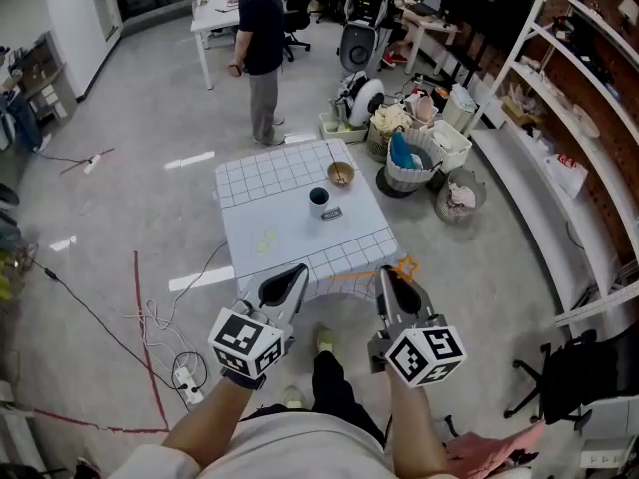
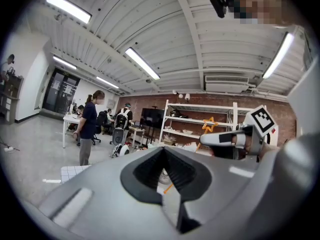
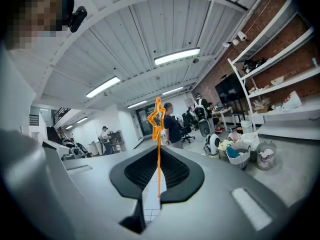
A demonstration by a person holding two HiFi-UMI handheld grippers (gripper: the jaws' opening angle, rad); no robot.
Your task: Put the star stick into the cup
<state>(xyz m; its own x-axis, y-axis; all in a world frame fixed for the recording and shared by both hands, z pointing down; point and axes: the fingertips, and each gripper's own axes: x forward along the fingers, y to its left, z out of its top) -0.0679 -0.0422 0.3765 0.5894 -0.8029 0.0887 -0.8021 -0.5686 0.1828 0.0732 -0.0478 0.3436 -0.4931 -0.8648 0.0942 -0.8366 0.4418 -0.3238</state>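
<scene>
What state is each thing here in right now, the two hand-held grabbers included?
Left gripper: shut, empty.
Right gripper: shut on the star stick.
Star stick: gripped, not yet in the cup.
Cup: upright on the table.
Bowl: upright on the table.

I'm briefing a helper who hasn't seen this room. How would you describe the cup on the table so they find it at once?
Find the white table with grid lines, standing on the open grey floor. Near its middle stands the cup. It is dark and upright, unlike the wider brown bowl behind it and the small flat dark item beside it.
</scene>
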